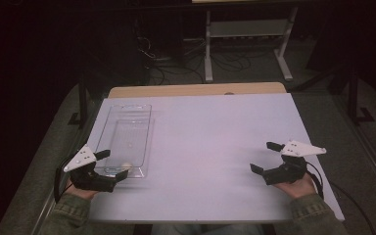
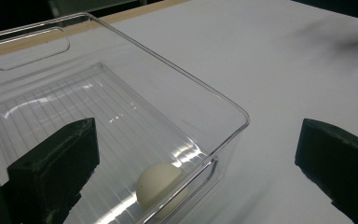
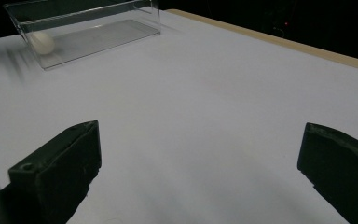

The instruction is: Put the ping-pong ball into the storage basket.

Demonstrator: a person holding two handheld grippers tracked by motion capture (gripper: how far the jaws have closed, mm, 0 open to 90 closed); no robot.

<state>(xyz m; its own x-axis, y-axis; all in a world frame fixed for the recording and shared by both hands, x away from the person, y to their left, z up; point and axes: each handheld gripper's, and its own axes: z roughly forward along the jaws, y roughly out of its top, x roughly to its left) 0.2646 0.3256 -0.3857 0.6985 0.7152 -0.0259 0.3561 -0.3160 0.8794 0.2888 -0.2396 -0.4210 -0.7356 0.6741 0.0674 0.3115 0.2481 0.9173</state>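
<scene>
table [image 1: 210, 147]: white top, mostly bare; a wood strip shows along the far edge, dark floor past both sides
bin [image 1: 108, 128]: clear plastic, sits on the table's left part, near the left edge; long axis runs near-to-far, short ends face the person and the far side; handle cutout in the far end wall, ribbed floor
ball [image 1: 126, 165]: small, off-white, inside the bin, tucked into the near right corner, right up against the near wall
left claw [image 1: 112, 166]: spread wide open, holding nothing; sits at the bin's near end, one jaw over the bin's inside, the other out past its right wall, so that corner sits between them
right claw [image 1: 266, 157]: also wide open, nothing in it; low over bare table near the right edge, pointing left toward the bin, well apart from it
open room: whole middle and far right of the table is free, lots of space between the two claws
hands: one sleeve comes in at each bottom corner
</scene>
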